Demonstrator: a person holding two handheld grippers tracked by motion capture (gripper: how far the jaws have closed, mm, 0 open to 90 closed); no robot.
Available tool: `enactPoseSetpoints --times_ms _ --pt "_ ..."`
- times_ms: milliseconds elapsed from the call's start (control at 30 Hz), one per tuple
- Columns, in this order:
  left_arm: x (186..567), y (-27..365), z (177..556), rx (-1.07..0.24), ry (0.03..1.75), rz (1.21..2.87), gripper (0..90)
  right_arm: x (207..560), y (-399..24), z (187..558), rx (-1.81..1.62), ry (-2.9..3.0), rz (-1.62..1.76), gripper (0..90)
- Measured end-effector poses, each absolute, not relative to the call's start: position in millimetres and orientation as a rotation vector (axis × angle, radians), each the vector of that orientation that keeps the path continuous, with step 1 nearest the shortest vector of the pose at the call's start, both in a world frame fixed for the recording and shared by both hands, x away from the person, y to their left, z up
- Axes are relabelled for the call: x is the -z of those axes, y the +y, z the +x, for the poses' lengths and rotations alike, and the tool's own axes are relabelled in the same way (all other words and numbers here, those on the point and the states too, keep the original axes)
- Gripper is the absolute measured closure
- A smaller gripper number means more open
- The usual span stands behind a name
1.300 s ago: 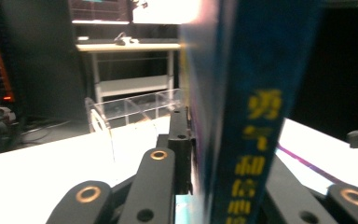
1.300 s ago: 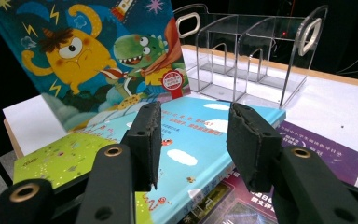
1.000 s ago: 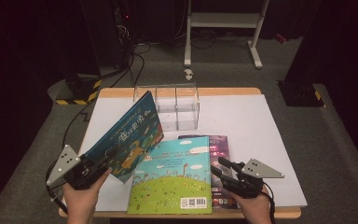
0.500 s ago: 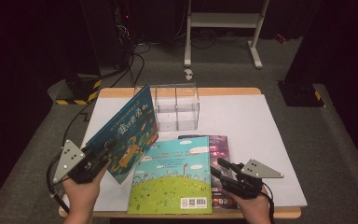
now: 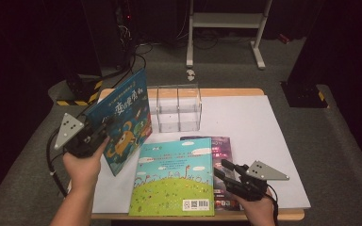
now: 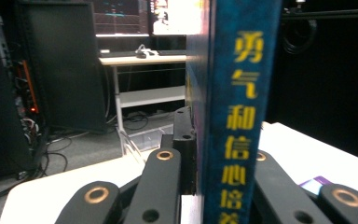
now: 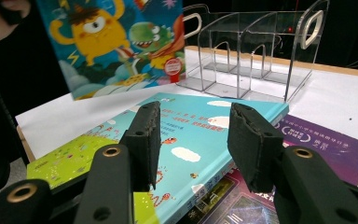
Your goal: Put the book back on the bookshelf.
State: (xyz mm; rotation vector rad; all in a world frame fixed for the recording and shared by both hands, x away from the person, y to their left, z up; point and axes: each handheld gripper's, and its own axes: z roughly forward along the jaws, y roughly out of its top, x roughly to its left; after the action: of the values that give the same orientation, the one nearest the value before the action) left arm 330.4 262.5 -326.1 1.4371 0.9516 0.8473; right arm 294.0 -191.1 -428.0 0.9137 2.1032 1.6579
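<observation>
The left claw [image 5: 95, 136] is clamping tight on the spine edge of the blue monster picture book [image 5: 122, 117], holding it upright above the bench [image 5: 264, 122]. The clear acrylic book rack [image 5: 179, 107] is sitting at two o'clock from that book. The right claw [image 5: 224, 170] is hovering half-open, gripping nothing, over the green-and-blue picture book [image 5: 174, 176].

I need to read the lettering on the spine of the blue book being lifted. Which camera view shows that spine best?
The left gripper view: the spine stands upright and close, its yellow characters sharp, clamped in the left claw. The high view shows the blue book cover-on, tilted up off the table. The right gripper view shows its cartoon cover.
</observation>
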Motion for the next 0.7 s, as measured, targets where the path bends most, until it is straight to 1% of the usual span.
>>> enactPoseSetpoints --times_ms 367,500,700 --pt "328.6 243.8 393.8 -0.936 1.031 1.361 82.7 426.6 -195.2 293.0 -1.674 2.093 0.921 54.0" --pt "331.6 240.7 407.2 -0.942 1.050 1.334 82.7 425.9 -197.8 293.0 -1.683 2.086 0.923 54.1" --pt "336.5 231.4 419.4 -0.994 1.043 1.336 82.7 425.2 -199.7 292.7 -1.697 2.081 0.930 54.2"
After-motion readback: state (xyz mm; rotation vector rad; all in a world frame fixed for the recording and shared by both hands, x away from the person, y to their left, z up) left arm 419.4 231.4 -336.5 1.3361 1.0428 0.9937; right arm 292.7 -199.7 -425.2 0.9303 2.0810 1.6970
